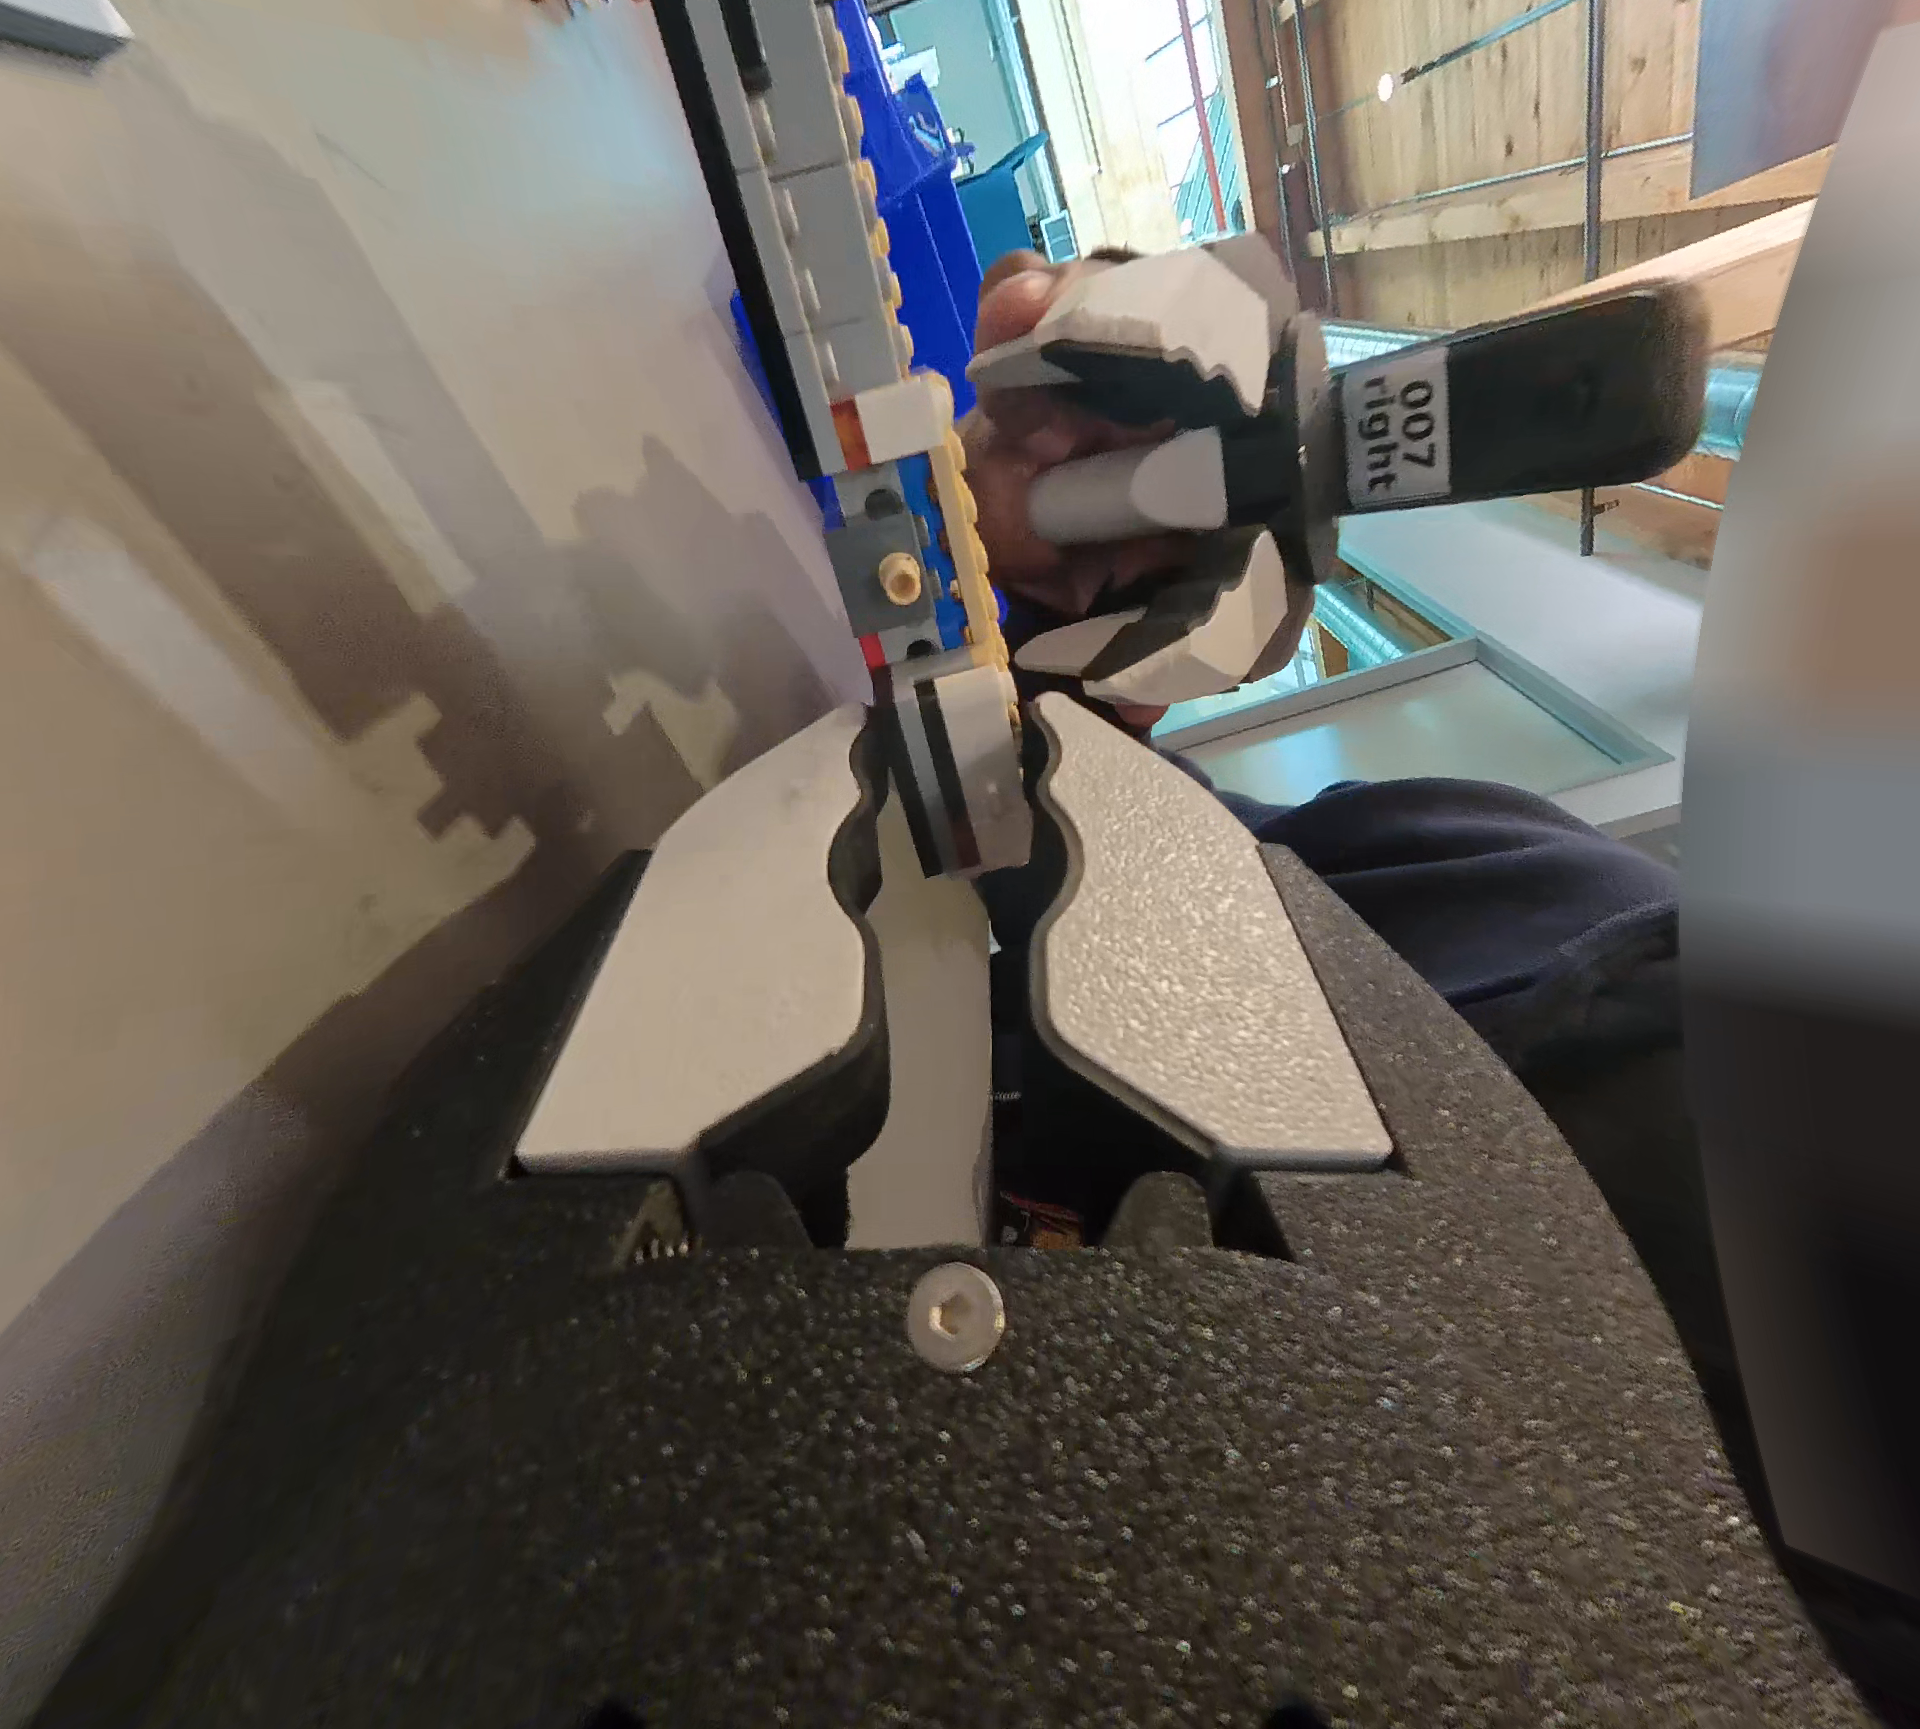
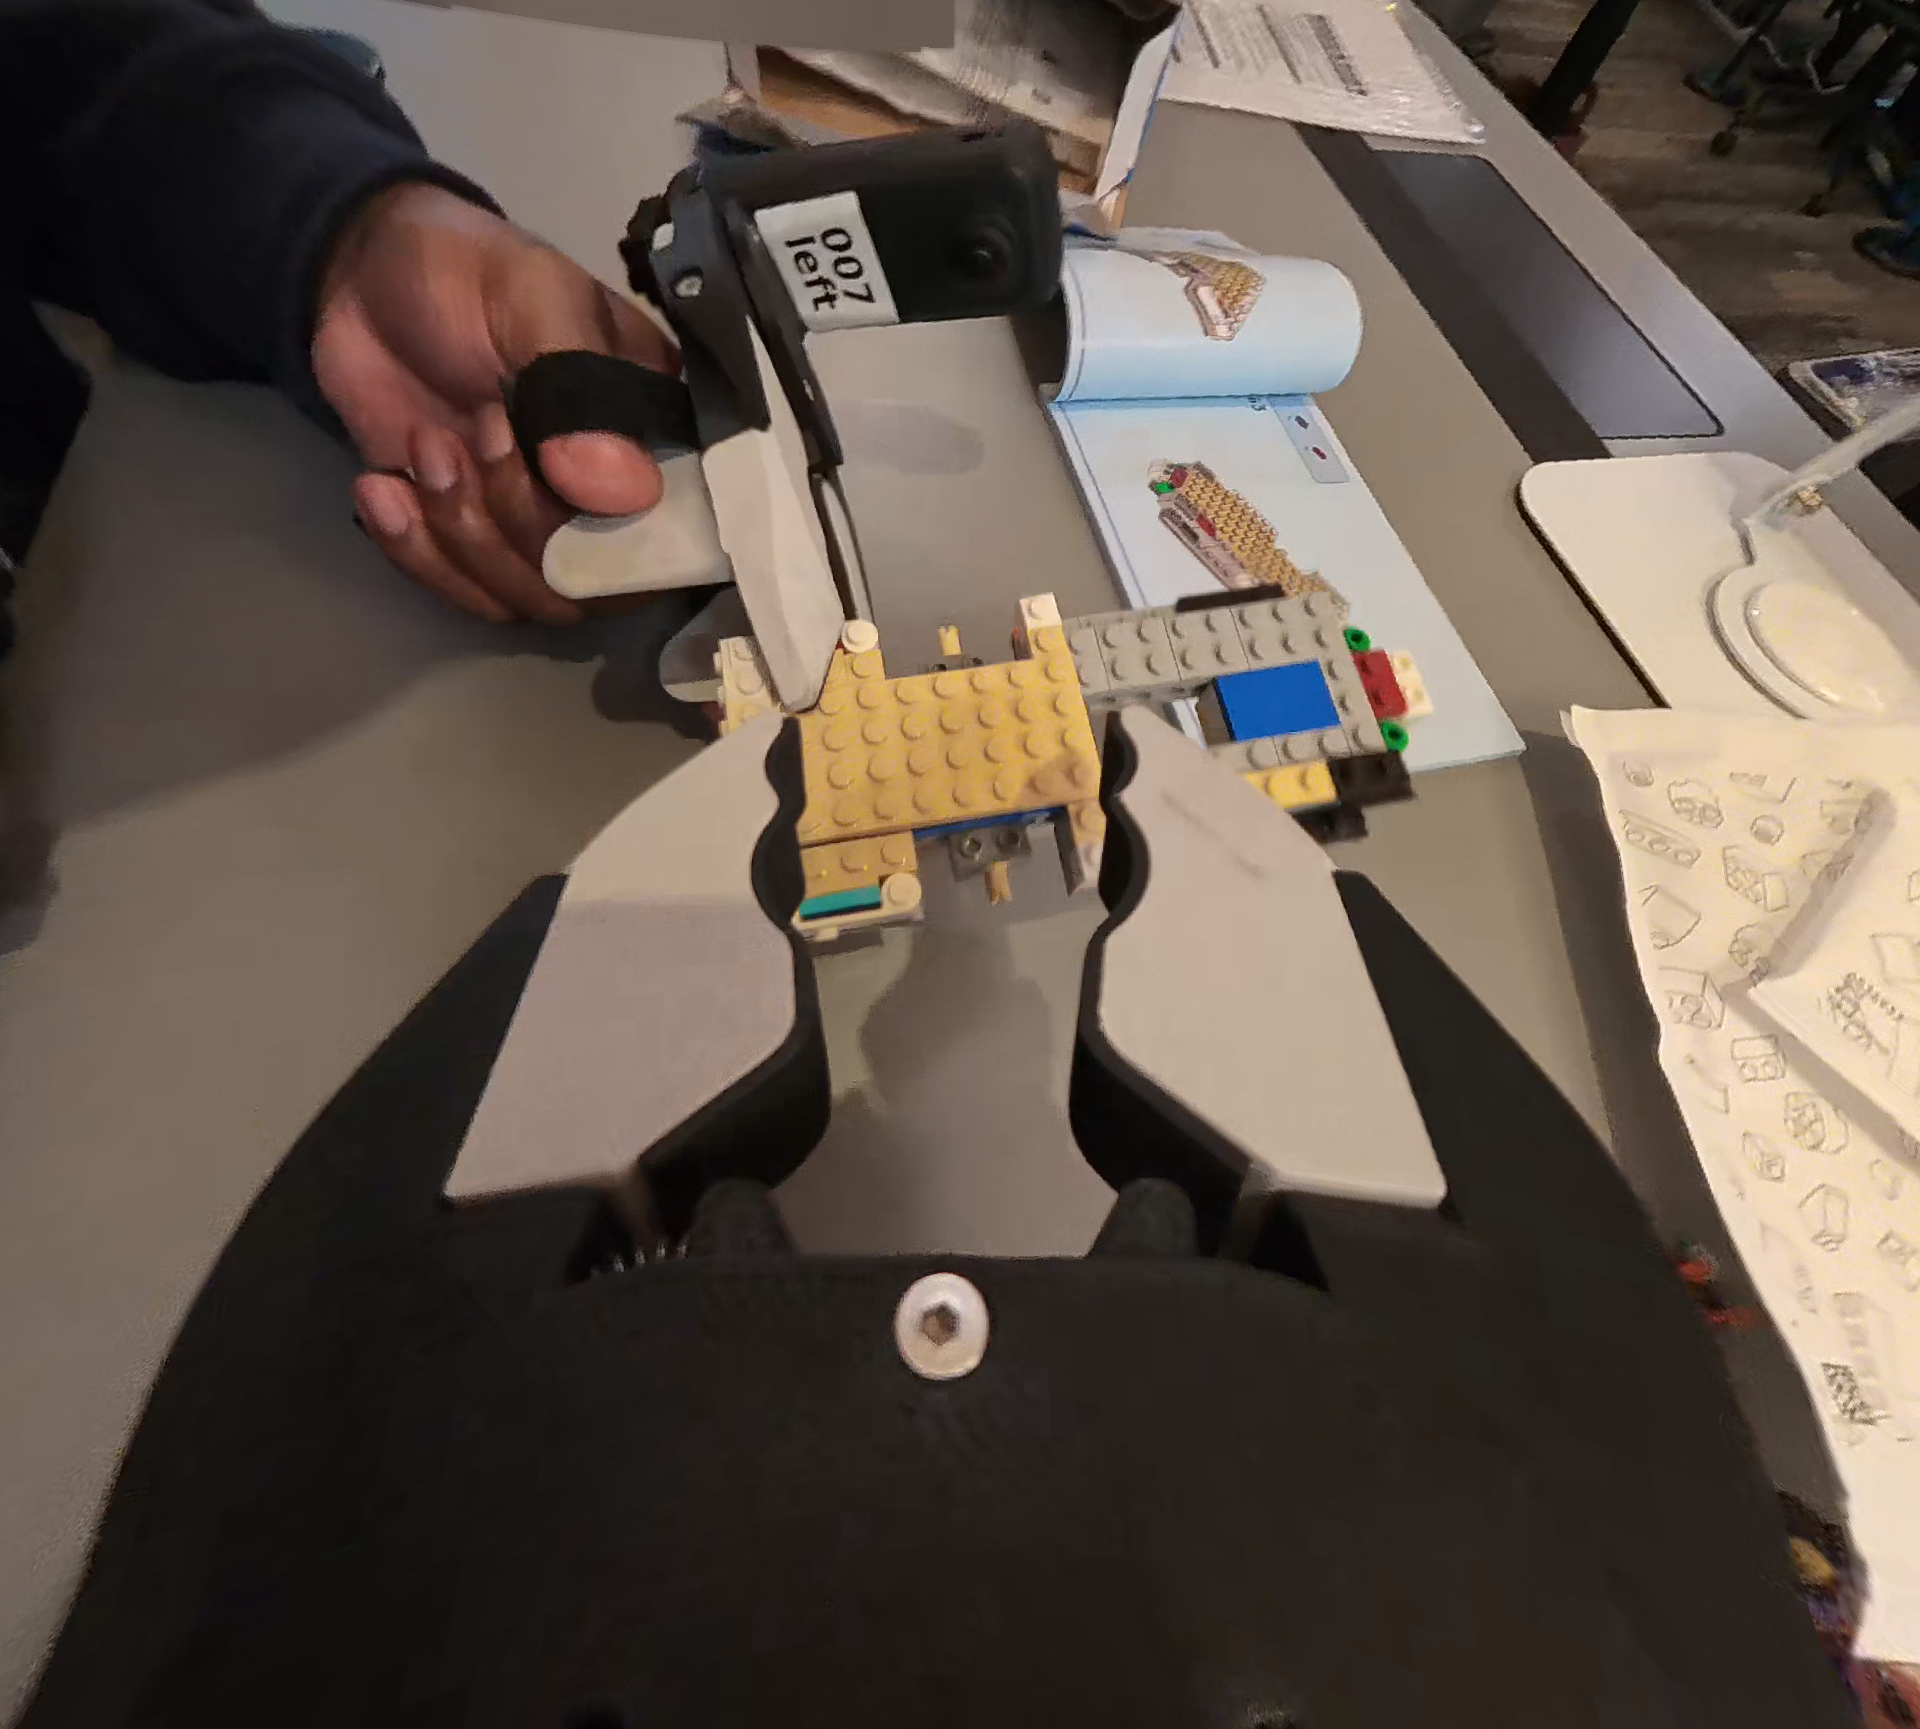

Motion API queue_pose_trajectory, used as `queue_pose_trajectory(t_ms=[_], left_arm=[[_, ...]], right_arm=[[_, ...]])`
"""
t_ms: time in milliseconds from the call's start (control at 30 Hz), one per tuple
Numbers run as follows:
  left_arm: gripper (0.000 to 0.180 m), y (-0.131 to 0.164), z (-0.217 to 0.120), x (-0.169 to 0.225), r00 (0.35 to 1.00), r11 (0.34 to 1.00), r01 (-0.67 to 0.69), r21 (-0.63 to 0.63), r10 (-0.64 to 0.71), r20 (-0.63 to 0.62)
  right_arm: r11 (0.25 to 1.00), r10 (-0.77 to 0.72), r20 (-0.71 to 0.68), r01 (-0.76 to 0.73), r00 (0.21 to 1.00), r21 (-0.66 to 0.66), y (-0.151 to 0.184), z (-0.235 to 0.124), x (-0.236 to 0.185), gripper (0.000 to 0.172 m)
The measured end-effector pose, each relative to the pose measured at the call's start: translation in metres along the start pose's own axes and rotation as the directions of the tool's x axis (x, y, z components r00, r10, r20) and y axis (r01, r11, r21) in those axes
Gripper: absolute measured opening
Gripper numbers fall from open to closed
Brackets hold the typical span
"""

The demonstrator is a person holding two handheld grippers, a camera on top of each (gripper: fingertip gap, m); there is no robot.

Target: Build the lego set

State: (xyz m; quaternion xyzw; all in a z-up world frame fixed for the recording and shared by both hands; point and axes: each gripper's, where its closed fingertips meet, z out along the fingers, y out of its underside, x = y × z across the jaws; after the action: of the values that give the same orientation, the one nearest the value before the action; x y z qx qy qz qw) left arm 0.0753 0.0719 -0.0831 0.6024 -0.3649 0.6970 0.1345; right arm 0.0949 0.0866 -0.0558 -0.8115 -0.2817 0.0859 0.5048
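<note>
A brick model [image 2: 940,744] with a tan studded plate on top, a grey arm and a blue tile is held just above the grey table [image 2: 260,848]. My left gripper [image 2: 748,671] is shut on its left end, one finger above and one below. In the left wrist view, my left gripper [image 1: 951,723] has its pads pressed on the layered grey and black end of the model [image 1: 966,796]. My right gripper [image 2: 948,739] straddles the tan plate with its jaws spread, a small gap at each pad. It also shows open in the left wrist view [image 1: 1049,516].
An open light-blue instruction booklet [image 2: 1247,536] lies behind the model. A white printed paper bag [image 2: 1766,1004] and a white tray [image 2: 1662,557] are at the right. Papers and a cardboard box [image 2: 1039,79] sit at the back. A blue bin [image 1: 914,152] stands behind the model.
</note>
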Motion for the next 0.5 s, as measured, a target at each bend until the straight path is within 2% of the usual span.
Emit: queue_pose_trajectory(t_ms=[200, 500], left_arm=[[0.025, 0.009, 0.003, 0.003, 1.000, 0.999, 0.008, -0.049, -0.008, -0.008], [0.025, 0.010, 0.003, 0.002, 1.000, 0.998, 0.009, -0.056, -0.010, -0.007]], right_arm=[[0.991, -0.026, 0.108, 0.040, 0.994, -0.128, 0.011, 0.012, -0.016, 0.057], [0.988, -0.010, 0.117, 0.027, 0.993, -0.150, 0.016, 0.013, -0.015, 0.061]])
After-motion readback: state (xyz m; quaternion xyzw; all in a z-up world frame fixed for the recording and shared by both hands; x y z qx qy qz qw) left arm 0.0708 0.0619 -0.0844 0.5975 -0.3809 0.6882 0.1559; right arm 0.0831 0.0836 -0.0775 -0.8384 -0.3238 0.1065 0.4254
